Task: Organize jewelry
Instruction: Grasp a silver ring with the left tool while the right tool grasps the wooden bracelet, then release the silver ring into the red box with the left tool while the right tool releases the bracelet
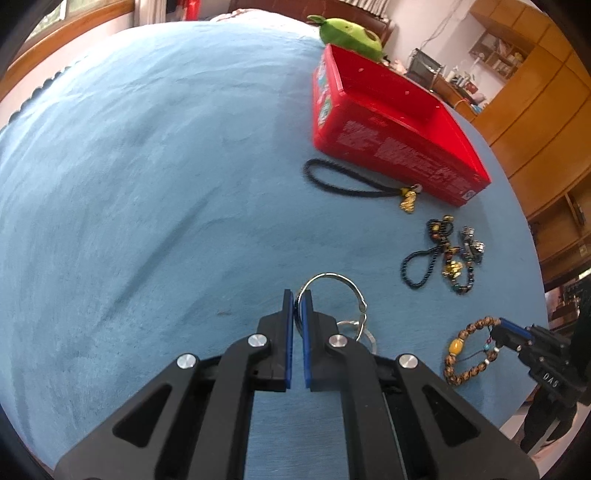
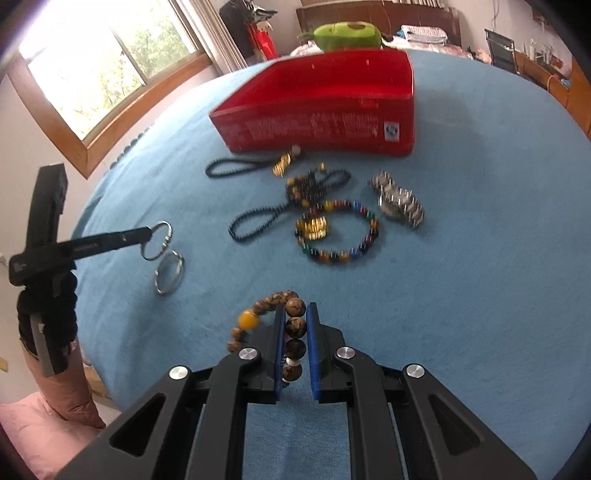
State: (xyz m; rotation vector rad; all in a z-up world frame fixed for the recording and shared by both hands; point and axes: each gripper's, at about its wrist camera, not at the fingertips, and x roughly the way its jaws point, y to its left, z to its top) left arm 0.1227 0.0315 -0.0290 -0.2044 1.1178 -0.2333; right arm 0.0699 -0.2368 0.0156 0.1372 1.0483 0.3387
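Note:
My left gripper (image 1: 297,299) is shut on the rim of a silver bangle (image 1: 334,282), which it holds a little above the blue cloth. A second silver bangle (image 2: 169,274) lies flat just beneath it. My right gripper (image 2: 296,312) is shut on a brown bead bracelet (image 2: 266,301) with one yellow bead, and the loop hangs to the left of the jaws. The right wrist view shows the left gripper (image 2: 147,233) coming in from the left with its bangle (image 2: 159,240). An open red box (image 2: 321,107) stands at the back, with nothing to be seen inside it.
On the blue cloth (image 1: 147,184) before the box lie a black cord with a gold charm (image 2: 240,168), a knotted cord with beads (image 2: 295,199), a multicoloured bead bracelet (image 2: 340,232) and a metal watch (image 2: 399,201). A green plush toy (image 2: 343,35) sits behind the box.

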